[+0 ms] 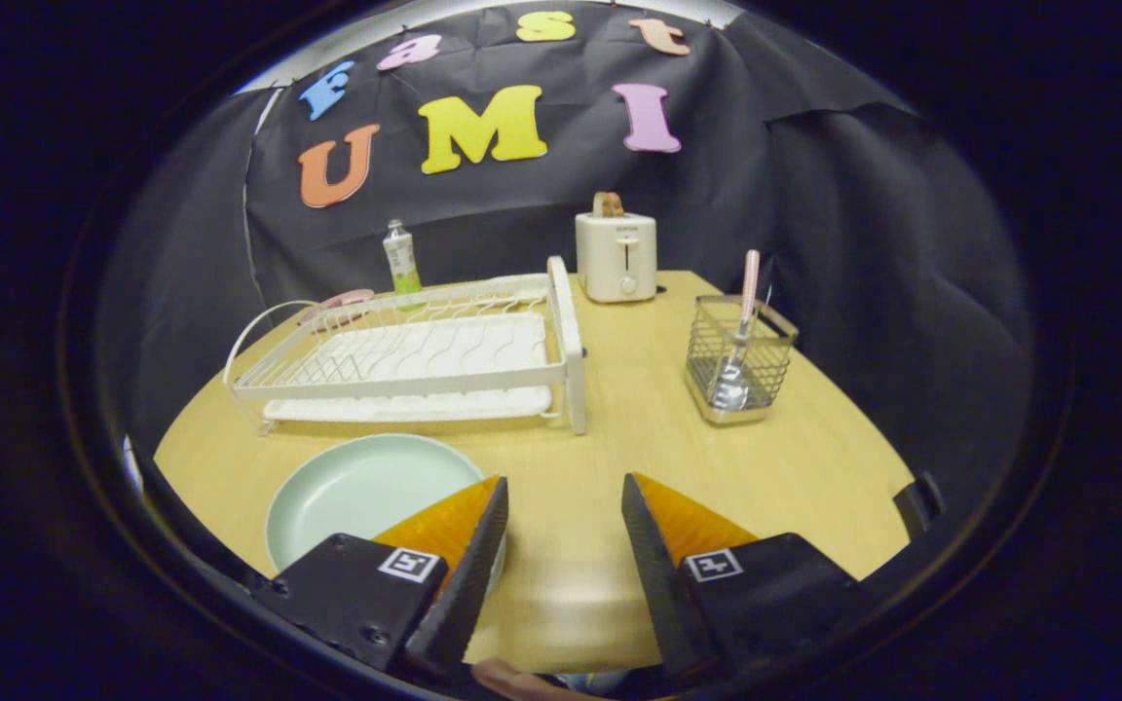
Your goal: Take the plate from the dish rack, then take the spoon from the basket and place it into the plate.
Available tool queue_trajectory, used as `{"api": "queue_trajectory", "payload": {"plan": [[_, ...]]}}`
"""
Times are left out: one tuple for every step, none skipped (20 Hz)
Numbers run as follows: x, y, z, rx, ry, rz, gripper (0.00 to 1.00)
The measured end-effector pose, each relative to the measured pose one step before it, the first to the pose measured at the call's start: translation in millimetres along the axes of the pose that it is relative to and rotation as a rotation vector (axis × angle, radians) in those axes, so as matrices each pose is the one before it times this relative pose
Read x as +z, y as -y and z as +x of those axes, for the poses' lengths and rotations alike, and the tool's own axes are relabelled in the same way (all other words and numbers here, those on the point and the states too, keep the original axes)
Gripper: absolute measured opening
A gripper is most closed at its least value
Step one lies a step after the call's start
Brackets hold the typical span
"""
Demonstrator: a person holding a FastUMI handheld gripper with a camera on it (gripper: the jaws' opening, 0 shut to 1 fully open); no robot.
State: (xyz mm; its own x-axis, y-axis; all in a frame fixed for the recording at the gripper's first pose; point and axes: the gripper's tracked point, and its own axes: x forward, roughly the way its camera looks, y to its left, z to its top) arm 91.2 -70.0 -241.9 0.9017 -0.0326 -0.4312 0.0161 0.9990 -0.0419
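- Nearest the camera, the gripper [564,506] hangs over the table's near edge with its two fingers [468,545] spread well apart and nothing held between them; bare wood shows in the gap.
- At the near left part of the wooden table [814,458] lies a pale green plate [356,487], flat on the wood, partly hidden behind the left finger and apart from the rack.
- Behind the plate, a white dish rack [425,355] stands along the left half of the table, its wire bed bare, with a drip tray beneath it.
- At the far left edge, beyond the rack, stands a small bottle [402,258] with a green label, and beside it a pinkish dish [337,304] that the rack wires partly hide.
- At the far edge near the middle sits a white toaster [617,255] with a slice of bread [607,203] in its slot.
- Toward the right edge stands a wire basket [738,358] holding the spoon [740,336], bowl down, pink handle sticking up above the rim.
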Motion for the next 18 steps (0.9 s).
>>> {"api": "queue_trajectory", "payload": {"plan": [[10.51, 11.19, -0.63, -0.02360, 0.03757, -0.01668, 0.83], [9.33, 12.54, 0.32, -0.02577, 0.02504, -0.00104, 0.95], [4.61, 8.29, 0.88, -0.00770, 0.01509, 0.00716, 1.00], [6.72, 9.63, 1.69, -0.00775, 0.00537, 0.00830, 1.00], [6.58, 12.10, 4.21, -0.01441, 0.00883, 0.01124, 1.00], [7.11, 12.18, 5.51, -0.01676, 0.00667, 0.00918, 1.00], [6.25, 12.77, 6.73, -0.01757, 0.00747, 0.00968, 1.00], [5.55, 13.30, 6.79, -0.01865, 0.00185, 0.01001, 1.00], [5.79, 11.46, 8.98, -0.01443, 0.00328, 0.00692, 1.00], [6.72, 10.62, 7.93, -0.01299, 0.00551, 0.00571, 1.00], [5.89, 7.57, 7.31, -0.00374, 0.00829, 0.00129, 1.00], [8.05, 4.78, 8.21, 0.01009, 0.01445, -0.00476, 1.00], [6.93, 4.90, 9.14, 0.00903, 0.01175, -0.00569, 1.00], [8.21, 2.63, 9.39, 0.01856, 0.01642, -0.00909, 1.00], [5.61, 3.85, 10.52, 0.00827, 0.00871, -0.00785, 1.00], [5.66, 0.41, 10.53, 0.02185, 0.00494, -0.00491, 1.00], [2.89, 0.54, 10.08, 0.01636, -0.00162, -0.00068, 1.00], [5.16, 1.24, 10.43, 0.01781, 0.00316, 0.01334, 1.00]]}}
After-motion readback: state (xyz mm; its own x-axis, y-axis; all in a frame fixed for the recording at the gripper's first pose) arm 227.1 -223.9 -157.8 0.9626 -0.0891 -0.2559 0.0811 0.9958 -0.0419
